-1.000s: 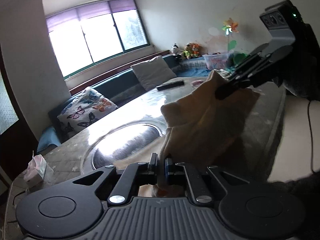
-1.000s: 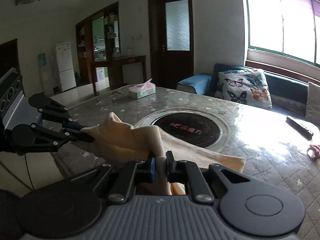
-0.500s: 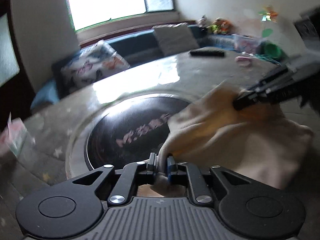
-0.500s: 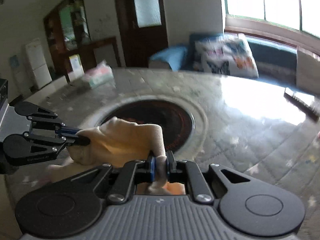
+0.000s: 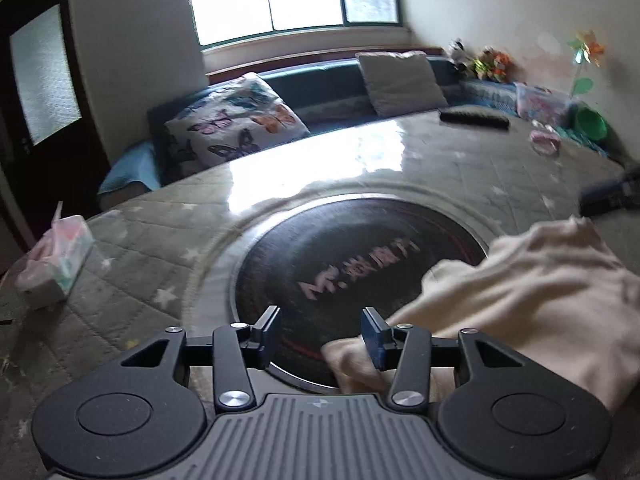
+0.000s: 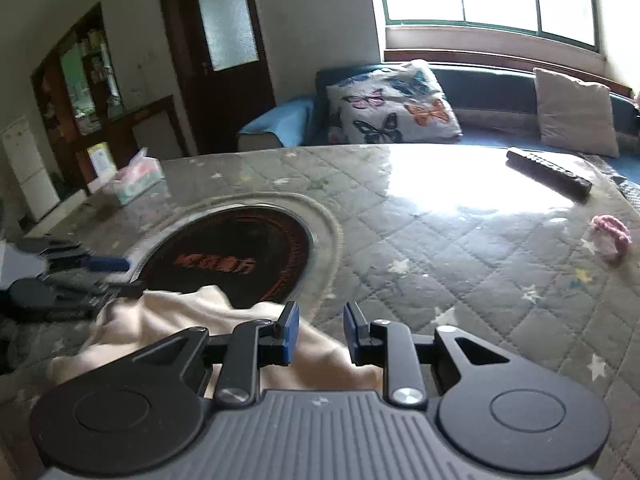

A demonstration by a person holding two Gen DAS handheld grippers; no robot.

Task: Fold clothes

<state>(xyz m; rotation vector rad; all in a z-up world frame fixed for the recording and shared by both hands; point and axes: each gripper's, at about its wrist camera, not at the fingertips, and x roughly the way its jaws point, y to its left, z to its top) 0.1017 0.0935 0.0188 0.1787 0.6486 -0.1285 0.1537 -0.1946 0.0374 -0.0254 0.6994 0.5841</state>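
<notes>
Judging both grippers free, I see the left gripper (image 5: 320, 330) with its jaws spread wide and the right gripper (image 6: 318, 334) also parted, neither holding anything. The cream-coloured soft fabric garment (image 5: 532, 304) lies bunched on the grey quilted tabletop (image 6: 460, 248), overlapping the black round inset plate (image 5: 352, 264). To fold well, I would pick two clear corners, not a bunched middle, and pinch only one layer before lifting.

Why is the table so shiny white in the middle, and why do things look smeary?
Left wrist view: window light bounces off the glossy table as glare; the tissue box is motion-blurred. Right wrist view: same glare patch; the left gripper is smeared.
</notes>
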